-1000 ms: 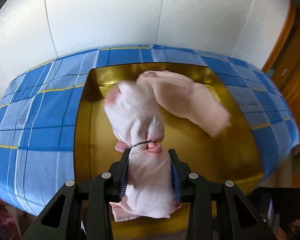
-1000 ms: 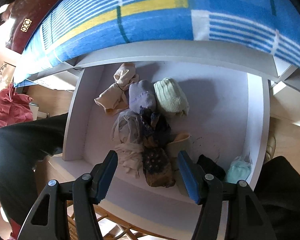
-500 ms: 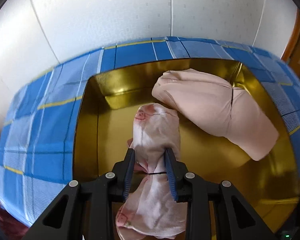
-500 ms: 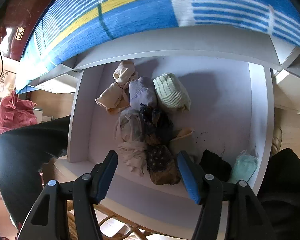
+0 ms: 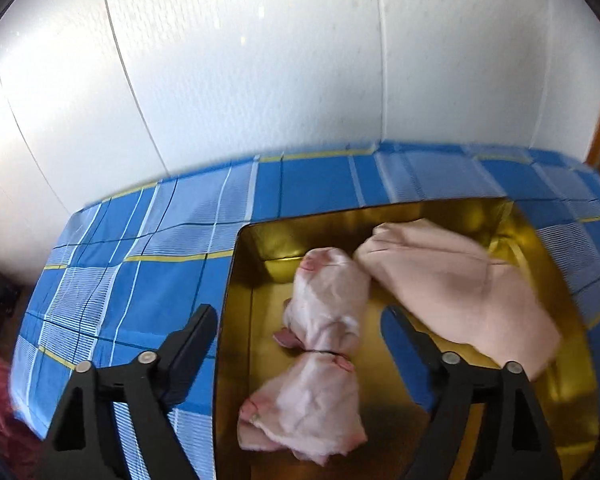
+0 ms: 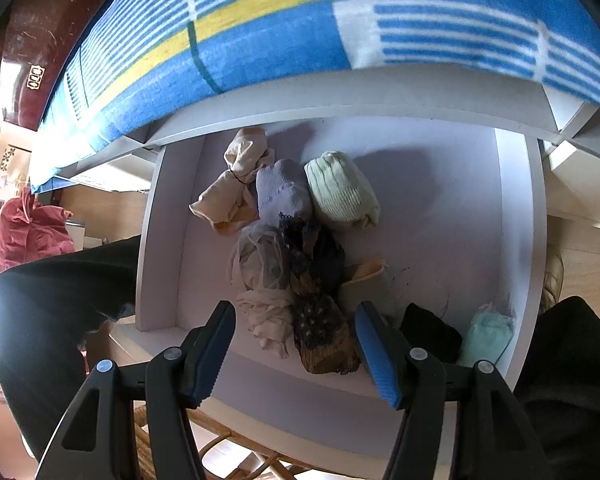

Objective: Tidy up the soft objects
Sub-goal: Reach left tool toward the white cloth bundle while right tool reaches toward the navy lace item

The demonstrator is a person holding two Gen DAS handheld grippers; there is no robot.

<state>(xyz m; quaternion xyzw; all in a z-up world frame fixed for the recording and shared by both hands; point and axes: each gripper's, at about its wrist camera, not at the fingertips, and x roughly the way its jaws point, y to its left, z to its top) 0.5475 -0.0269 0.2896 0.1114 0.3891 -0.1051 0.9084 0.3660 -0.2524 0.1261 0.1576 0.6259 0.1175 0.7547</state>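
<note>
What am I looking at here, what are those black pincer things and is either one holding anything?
They are two hand-held grabbers, each with a camera looking along its fingers. In the left camera's picture, the left claw is open above a gold tray on a blue checked cloth. In the tray lie a pink bundle tied with a band and a larger peach bundle. In the right camera's picture, the right claw is open over a white drawer that holds rolled socks and stockings, among them a dark dotted bundle. Neither claw holds anything.
</note>
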